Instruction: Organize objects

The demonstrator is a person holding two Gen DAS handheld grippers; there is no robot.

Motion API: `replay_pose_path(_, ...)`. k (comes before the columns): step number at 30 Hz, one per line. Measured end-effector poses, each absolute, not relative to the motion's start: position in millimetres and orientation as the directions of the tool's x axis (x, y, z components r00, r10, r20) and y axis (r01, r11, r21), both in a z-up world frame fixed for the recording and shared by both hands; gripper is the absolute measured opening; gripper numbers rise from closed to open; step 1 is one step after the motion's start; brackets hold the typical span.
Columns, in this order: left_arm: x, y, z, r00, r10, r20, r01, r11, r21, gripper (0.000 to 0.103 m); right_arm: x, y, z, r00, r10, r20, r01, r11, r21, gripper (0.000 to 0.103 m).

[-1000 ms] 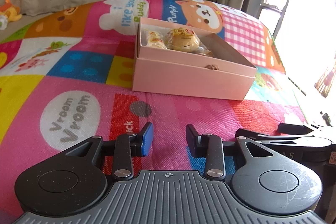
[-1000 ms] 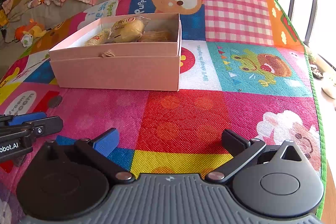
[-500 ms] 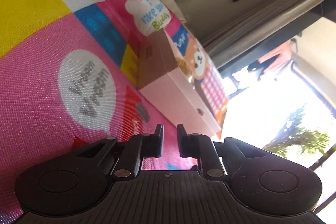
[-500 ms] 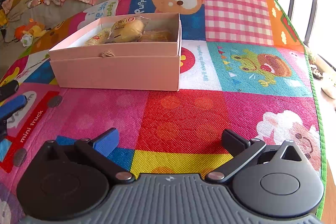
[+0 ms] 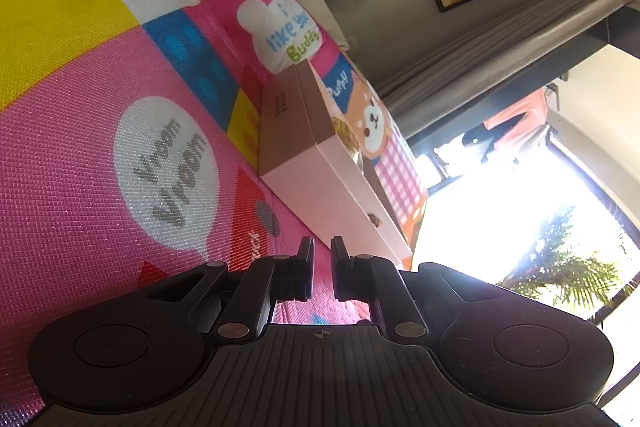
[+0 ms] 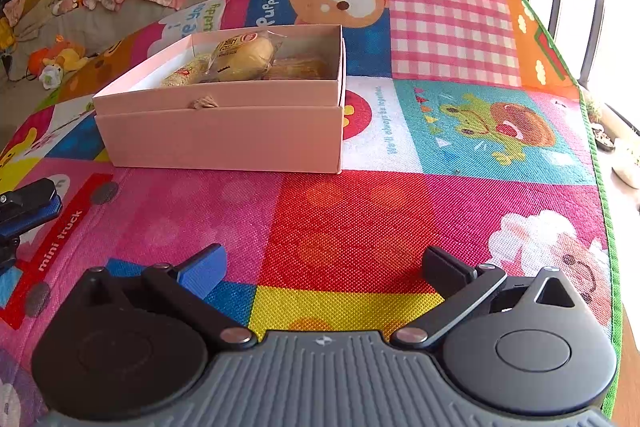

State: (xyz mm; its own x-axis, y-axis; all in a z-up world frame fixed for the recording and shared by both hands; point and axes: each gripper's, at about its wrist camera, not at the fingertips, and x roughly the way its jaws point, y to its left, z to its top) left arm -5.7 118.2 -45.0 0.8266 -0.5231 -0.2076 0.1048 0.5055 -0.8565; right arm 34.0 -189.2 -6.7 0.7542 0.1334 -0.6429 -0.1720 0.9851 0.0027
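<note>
Your left gripper [image 5: 321, 269] is rolled hard onto its side, so the mat [image 5: 80, 155] fills the left of its view and the box [image 5: 320, 183] runs off at a slant. Its fingers stand nearly together with a thin gap, and they hold nothing. In the right wrist view its blue-padded tip shows at the far left edge, low over the mat, well short of the box.

Level that wrist first. Judged from here, a rolled tool gives you no square line onto a box wall or anything inside.

The box sits mid-mat, open, an inner tray nested in a deeper outer shell, with a small tab [image 6: 204, 103] on the tray's near wall. Wrapped buns [image 6: 244, 57] lie inside toward the back; I cannot tell how many there are.

Your right gripper [image 6: 332, 267] hovers low over the mat near the box, spread wide and empty, squarely facing the near wall. Keep it level and approach straight.

What remains to organize is unclear: no loose items show on the mat. If the tray needs seating, press evenly, since thin card walls will likely buckle under a pinch.
</note>
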Motion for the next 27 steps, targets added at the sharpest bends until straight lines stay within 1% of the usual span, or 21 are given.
replay_pose_path(27,-7.9,119.2,-44.8,0.828,-0.525,-0.200,0.109,0.499,-0.860,0.009,33.2,-189.4,-6.4,0.754,0.133,-0.643,-0.172,0.985,0.003,0.103)
